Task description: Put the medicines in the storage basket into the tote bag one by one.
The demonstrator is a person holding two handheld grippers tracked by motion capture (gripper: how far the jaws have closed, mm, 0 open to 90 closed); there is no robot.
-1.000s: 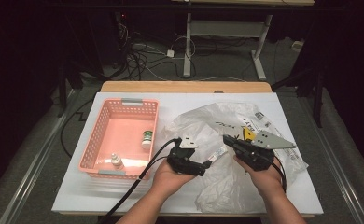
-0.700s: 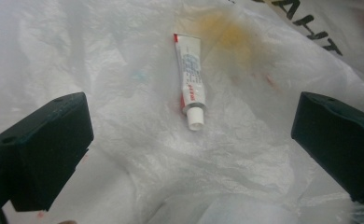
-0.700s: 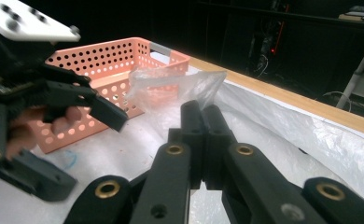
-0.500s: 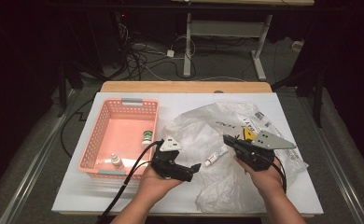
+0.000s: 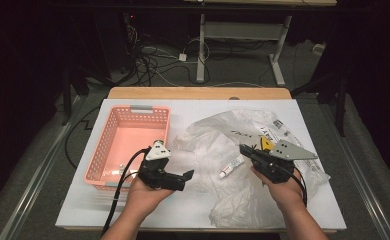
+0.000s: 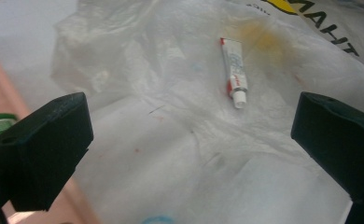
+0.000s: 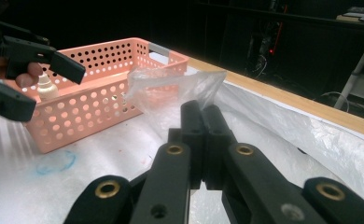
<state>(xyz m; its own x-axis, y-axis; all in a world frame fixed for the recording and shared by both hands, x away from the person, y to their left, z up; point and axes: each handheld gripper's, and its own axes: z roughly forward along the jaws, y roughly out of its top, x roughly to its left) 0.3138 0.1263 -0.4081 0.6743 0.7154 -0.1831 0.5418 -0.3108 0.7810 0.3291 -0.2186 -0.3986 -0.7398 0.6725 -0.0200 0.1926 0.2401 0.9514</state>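
Now we have our left gripper [image 5: 185, 176] hovering just beside the pink basket [image 5: 108, 150], at its near right corner, jaws spread as wide as they go after just opening, and nothing sits between them. Looking along those jaws, we see the small white tube [image 6: 234, 72] lying on the crumpled plastic bag [image 6: 180, 140], cap end toward us, well apart from the basket. From above, that tube [image 5: 231, 167] rests on the bag [image 5: 218, 145] between our two grippers, on the far side of the bag from the basket. Over on that far side our right gripper [image 5: 244, 149] is clamped tight, and in its own view [image 7: 202, 108] the closed jaws pinch a flap of the clear bag film [image 7: 171, 86], lifting it up in front of the basket [image 7: 105, 107]. Inside the basket stands a small dropper bottle [image 7: 45, 87].
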